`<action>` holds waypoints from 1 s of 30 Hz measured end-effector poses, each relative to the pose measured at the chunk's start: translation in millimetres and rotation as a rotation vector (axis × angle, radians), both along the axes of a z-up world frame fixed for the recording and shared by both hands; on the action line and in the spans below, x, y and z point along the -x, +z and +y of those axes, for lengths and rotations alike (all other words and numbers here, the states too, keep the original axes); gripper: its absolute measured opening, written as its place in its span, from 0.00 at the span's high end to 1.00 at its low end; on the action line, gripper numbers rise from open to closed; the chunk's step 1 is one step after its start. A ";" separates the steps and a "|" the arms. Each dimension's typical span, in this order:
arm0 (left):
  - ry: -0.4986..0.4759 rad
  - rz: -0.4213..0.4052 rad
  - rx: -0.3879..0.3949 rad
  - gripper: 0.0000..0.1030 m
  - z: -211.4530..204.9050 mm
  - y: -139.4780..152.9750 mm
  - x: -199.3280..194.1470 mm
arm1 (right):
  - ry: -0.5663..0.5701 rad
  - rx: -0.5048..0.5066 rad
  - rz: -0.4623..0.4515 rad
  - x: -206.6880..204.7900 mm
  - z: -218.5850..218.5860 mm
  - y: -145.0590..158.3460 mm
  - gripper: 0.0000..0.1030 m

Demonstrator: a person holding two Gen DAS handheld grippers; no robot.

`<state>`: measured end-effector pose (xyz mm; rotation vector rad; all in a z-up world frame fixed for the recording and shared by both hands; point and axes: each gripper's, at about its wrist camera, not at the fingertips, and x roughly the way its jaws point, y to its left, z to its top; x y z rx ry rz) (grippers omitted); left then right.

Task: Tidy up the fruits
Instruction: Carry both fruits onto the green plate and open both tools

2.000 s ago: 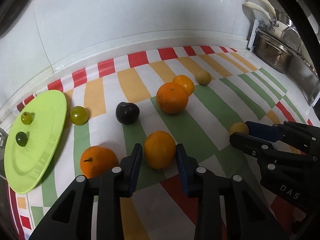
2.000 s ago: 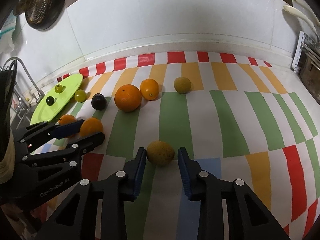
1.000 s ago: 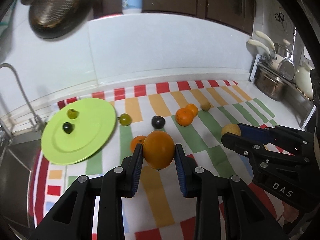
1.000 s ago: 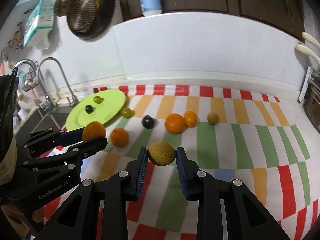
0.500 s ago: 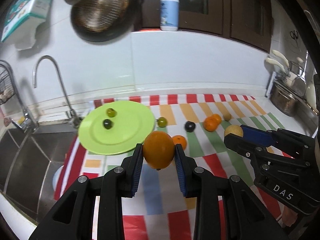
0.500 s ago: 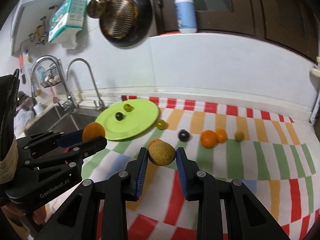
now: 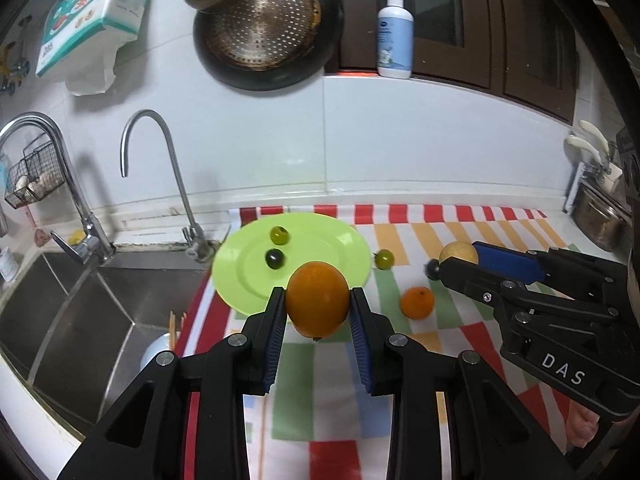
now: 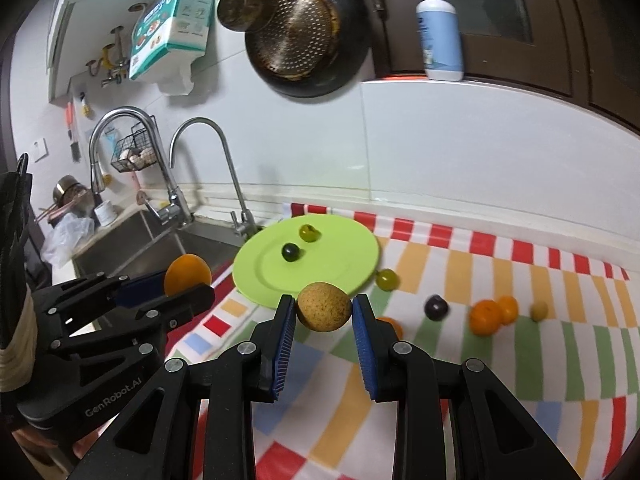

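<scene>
Fruits are held in both tools above the striped cloth (image 7: 304,404): the left gripper (image 7: 318,316), marked "GenRobot.AI", clamps an orange (image 7: 318,304), and the right gripper (image 8: 324,312), marked "DAS", clamps a speckled yellow fruit (image 8: 324,306). Beyond them lies the green plate (image 7: 340,244) with two small fruits on it. A pump bottle (image 7: 395,36) stands far behind the plate; its label is unreadable.

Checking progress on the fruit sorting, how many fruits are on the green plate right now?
2. A yellow-green fruit lies toward the far side of the green plate, and a dark fruit sits just in front of it. The held orange may hide more.
</scene>
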<state>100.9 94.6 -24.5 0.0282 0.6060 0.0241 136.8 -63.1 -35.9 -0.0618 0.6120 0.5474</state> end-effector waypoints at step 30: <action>0.064 0.180 0.054 0.70 43.0 -66.4 -122.6 | 0.070 0.087 0.204 -130.2 66.5 -63.0 0.71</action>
